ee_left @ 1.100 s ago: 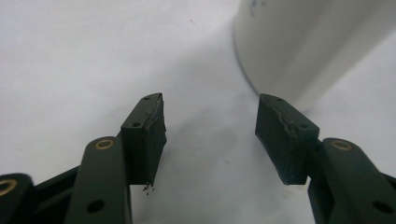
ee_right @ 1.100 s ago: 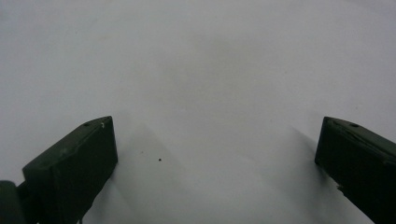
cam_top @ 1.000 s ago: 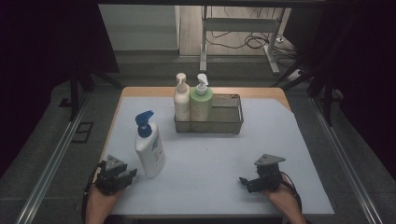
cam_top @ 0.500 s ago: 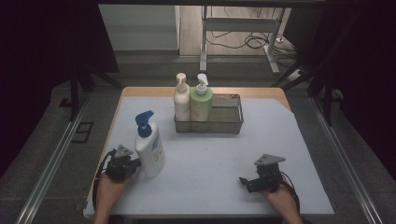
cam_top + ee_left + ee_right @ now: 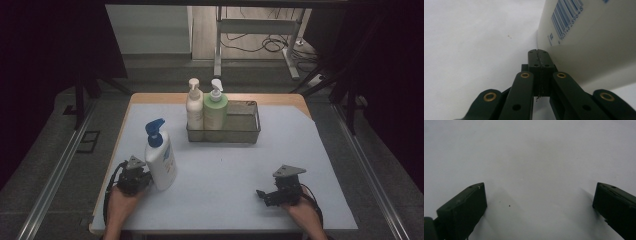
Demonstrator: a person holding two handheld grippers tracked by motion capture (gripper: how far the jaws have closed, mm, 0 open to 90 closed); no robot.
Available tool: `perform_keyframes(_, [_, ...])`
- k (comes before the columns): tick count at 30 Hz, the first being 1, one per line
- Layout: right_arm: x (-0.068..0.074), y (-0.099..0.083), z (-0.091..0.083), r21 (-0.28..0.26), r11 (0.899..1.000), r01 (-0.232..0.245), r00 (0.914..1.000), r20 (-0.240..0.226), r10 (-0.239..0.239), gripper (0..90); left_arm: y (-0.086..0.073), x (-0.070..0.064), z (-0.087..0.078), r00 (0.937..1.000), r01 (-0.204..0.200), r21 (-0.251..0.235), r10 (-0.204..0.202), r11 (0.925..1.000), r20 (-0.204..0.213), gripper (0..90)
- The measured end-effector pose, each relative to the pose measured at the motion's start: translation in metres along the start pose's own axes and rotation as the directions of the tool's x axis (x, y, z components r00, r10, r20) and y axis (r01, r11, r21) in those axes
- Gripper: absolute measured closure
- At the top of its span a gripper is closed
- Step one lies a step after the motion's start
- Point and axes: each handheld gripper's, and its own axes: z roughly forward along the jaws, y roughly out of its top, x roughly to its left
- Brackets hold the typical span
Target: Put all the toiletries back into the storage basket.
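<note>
White lotion bottle with blue pump head (image 5: 160,161) stands upright on the pale blue table cover (image 5: 225,175), well in front of and to the left of the wire mesh basket (image 5: 245,131), apart from it. The basket sits toward the far middle of the cover and holds two pump bottles standing side by side at its left end: a cream-white one (image 5: 194,108) and a green one (image 5: 215,109), touching or nearly so. Left gripper (image 5: 134,175) rests on the cover just beside the lotion bottle, on the bottle's left, near its base. In the left gripper view its jaws are pressed fully together with nothing between them; the bottle wall with its barcode label (image 5: 584,37) lies right against the tips (image 5: 537,53) on one side, contact probable but not certain. Right gripper (image 5: 280,190) lies on the cover in front of the basket and to its right, well apart from both basket and lotion bottle. In the right gripper view its jaws stand wide apart, holding nothing, bare cover between them.
</note>
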Motion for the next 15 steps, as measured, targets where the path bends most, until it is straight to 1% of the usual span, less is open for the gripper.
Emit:
perform_keyframes(5, [0.000, 0.000, 0.000, 0.002, 1.000, 0.007, 1.0000, 0.007, -0.007, 0.0, -0.002, -0.006, 0.000, 0.9999, -0.008, 0.002, 0.008, 1.0000, -0.008, 89.4])
perform_keyframes(8, [0.001, 0.000, 0.000, 0.002, 1.000, 0.008, 0.9999, 0.008, -0.008, 0.0, -0.002, -0.008, -0.001, 0.9999, -0.012, 0.006, 0.012, 0.9999, 0.000, 89.5])
perform_keyframes(11, [0.000, 0.000, 0.000, 0.002, 1.000, 0.007, 0.9999, 0.008, -0.007, 0.0, -0.003, -0.012, 0.000, 0.9998, -0.019, 0.004, 0.019, 0.9998, 0.010, 89.5])
perform_keyframes(15, [0.001, 0.000, 0.000, 0.002, 1.000, 0.007, 0.9999, 0.008, -0.007, 0.0, -0.003, -0.021, 0.000, 0.9987, -0.048, 0.012, 0.048, 0.9988, 0.017, 89.5])
